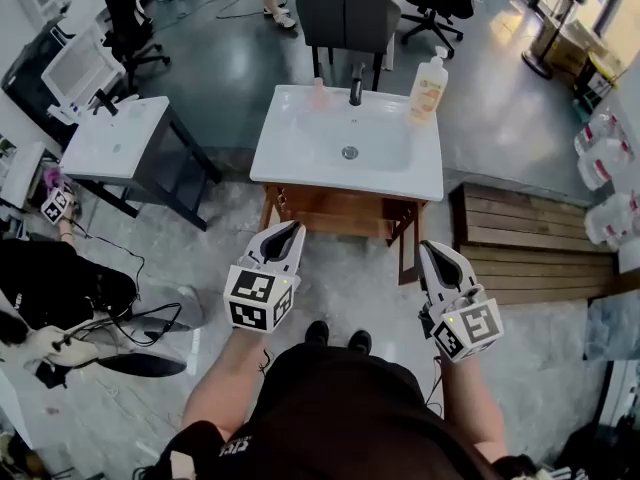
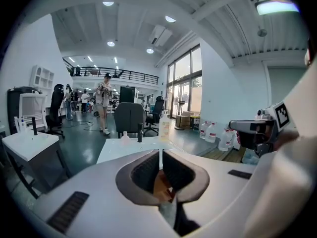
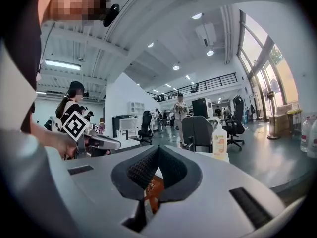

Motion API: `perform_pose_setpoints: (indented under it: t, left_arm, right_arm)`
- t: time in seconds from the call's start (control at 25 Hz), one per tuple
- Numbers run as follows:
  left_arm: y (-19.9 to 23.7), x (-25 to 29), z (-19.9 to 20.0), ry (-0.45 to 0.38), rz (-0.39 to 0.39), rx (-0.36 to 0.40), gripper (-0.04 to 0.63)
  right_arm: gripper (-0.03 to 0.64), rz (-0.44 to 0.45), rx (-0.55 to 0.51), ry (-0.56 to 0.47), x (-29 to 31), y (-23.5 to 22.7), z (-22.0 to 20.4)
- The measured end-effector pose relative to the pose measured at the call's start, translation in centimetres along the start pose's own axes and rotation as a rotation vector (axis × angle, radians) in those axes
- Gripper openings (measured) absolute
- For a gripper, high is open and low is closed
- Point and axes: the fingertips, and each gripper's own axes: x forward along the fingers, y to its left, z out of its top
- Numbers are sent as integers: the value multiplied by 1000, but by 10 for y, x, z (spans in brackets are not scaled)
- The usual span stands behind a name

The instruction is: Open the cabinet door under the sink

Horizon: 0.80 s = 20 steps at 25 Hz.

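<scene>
With your left gripper [image 1: 289, 232] and right gripper [image 1: 429, 250] both closed on nothing, the wooden cabinet [image 1: 340, 214] under the sink [image 1: 300, 138] lies ahead and lower, between them, its front running crosswise, each gripper near one front corner.

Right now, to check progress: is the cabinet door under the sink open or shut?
Open. In the head view the door juts out from the wooden cabinet below the sink, toward the person's feet.
</scene>
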Motion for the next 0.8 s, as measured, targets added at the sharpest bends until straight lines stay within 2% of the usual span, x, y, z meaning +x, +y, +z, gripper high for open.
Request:
perform_pose_setpoints:
  t: [0.24,0.6,0.8]
  left_arm:
    - [-18,0,4,-9,40,-5,34]
    - [-27,-5,12,-3,75,18,34]
    - [-22,-9,15,-4,98,29,34]
  right_arm:
    - [11,-15,-19,8,-24,-32,-1]
    - [11,82,9,-18,-13,-19,6]
    - [11,104,1,-25,-10,-18,10]
